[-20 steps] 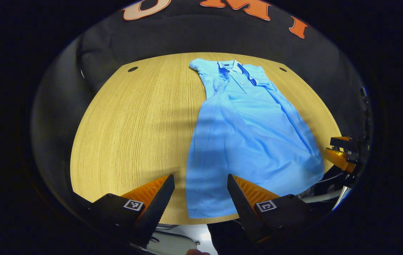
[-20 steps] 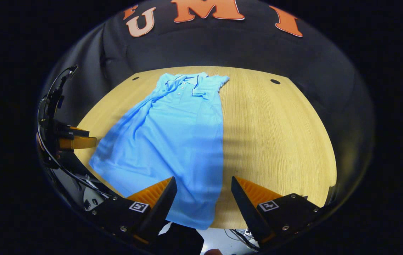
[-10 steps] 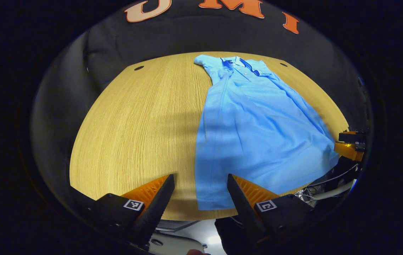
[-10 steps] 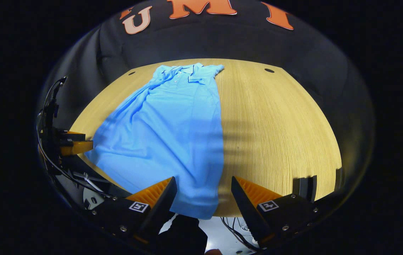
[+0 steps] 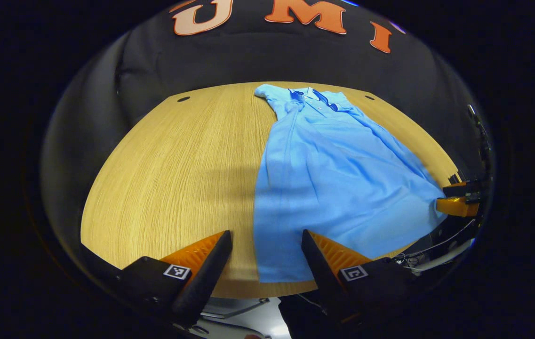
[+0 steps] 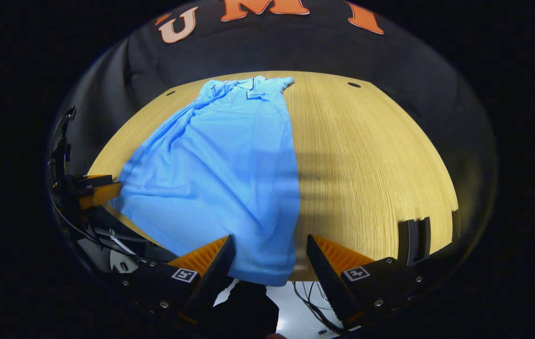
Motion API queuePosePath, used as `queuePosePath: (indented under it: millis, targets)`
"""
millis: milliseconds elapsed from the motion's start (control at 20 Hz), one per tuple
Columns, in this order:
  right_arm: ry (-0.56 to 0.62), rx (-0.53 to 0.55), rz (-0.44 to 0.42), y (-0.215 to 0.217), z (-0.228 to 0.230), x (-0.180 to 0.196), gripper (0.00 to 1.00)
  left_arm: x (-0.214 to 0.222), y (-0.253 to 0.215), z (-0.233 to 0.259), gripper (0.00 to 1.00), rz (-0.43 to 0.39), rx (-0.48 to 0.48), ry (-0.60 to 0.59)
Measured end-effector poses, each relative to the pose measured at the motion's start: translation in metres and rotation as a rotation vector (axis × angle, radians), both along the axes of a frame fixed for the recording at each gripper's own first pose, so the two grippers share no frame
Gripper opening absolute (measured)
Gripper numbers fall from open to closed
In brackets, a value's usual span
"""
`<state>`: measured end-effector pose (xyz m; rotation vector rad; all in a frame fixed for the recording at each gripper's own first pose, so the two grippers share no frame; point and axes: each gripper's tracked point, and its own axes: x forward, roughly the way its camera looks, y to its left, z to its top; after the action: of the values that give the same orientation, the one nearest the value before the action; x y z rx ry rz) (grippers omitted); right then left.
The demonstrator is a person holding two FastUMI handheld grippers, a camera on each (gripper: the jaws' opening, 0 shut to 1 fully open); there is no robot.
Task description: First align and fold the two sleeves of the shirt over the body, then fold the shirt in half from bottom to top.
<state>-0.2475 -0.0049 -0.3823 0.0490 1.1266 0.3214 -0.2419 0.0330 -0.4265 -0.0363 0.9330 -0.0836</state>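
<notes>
The shirt (image 5: 338,183), a light blue polo with a darker collar, lies flat on the wooden surface (image 5: 173,179), its collar at the far end and its hem at the near edge. Both sleeves are folded in over the body, so the cloth forms one long panel that widens toward the hem.

In the left gripper view, the left gripper (image 5: 266,256) has its fingers spread apart and holds nothing. The near left corner of the hem lies ahead of the gap between those fingers, closer to the right-hand finger (image 5: 316,256), which overlaps the cloth's edge in the picture; whether it touches I cannot tell. Bare wood stretches ahead of the left-hand finger. At the far right of this view, beside the other hem corner, part of the right gripper shows.

In the right gripper view, the right gripper (image 6: 270,261) also has its fingers spread, with nothing between them. The hem's right corner (image 6: 267,273) hangs slightly over the surface's near edge, ahead of the gap and nearer the left-hand finger (image 6: 222,261). Bare wood lies ahead of the right-hand finger. At the far left of this view, part of the left gripper sits just beside the opposite hem corner, with dark cables below it.
</notes>
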Motion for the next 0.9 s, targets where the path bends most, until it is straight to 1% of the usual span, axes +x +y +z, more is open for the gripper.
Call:
queuePosePath:
  millis: [100,150,200,250,300,350,400,450,550,650,750,900]
  targets:
    - [-0.004,-0.044,0.019,-0.004,-0.004,0.0,0.96,0.002,-0.001,-0.002,1.0,0.016,0.001,0.004]
    - [-0.008,-0.039,0.025,-0.002,-0.004,0.002,0.89,0.003,0.0,-0.003,1.0,0.031,0.005,0.016]
    - [-0.009,-0.038,0.033,0.0,-0.003,0.005,0.84,0.004,0.0,-0.004,1.0,0.052,0.005,0.038]
    - [-0.01,-0.038,0.046,0.001,-0.004,0.006,0.74,0.004,-0.004,0.0,0.99,0.065,-0.002,0.052]
    - [-0.004,-0.04,0.056,0.001,-0.005,0.008,0.69,0.008,-0.01,-0.002,0.91,0.067,-0.006,0.066]
    - [0.003,-0.041,0.054,0.001,-0.005,0.01,0.53,0.017,-0.018,-0.005,0.81,0.063,-0.008,0.074]
    - [0.011,-0.047,0.041,0.001,-0.006,0.011,0.41,0.021,-0.024,-0.006,0.64,0.063,-0.008,0.091]
    - [0.022,-0.047,0.018,-0.001,-0.006,0.013,0.27,0.026,-0.029,-0.009,0.46,0.061,-0.012,0.101]
    - [0.05,-0.026,-0.011,0.0,-0.006,0.015,0.12,0.03,-0.033,-0.009,0.1,0.079,0.008,0.123]
    - [0.085,0.016,-0.032,0.002,-0.006,0.015,0.06,0.029,-0.035,-0.008,0.07,0.114,-0.004,0.157]
    - [0.121,0.066,-0.039,0.007,-0.001,0.016,0.04,0.03,-0.043,-0.002,0.05,0.144,-0.042,0.168]
    - [0.097,0.118,-0.032,0.011,0.012,0.028,0.04,0.038,-0.045,0.017,0.05,0.14,-0.053,0.139]
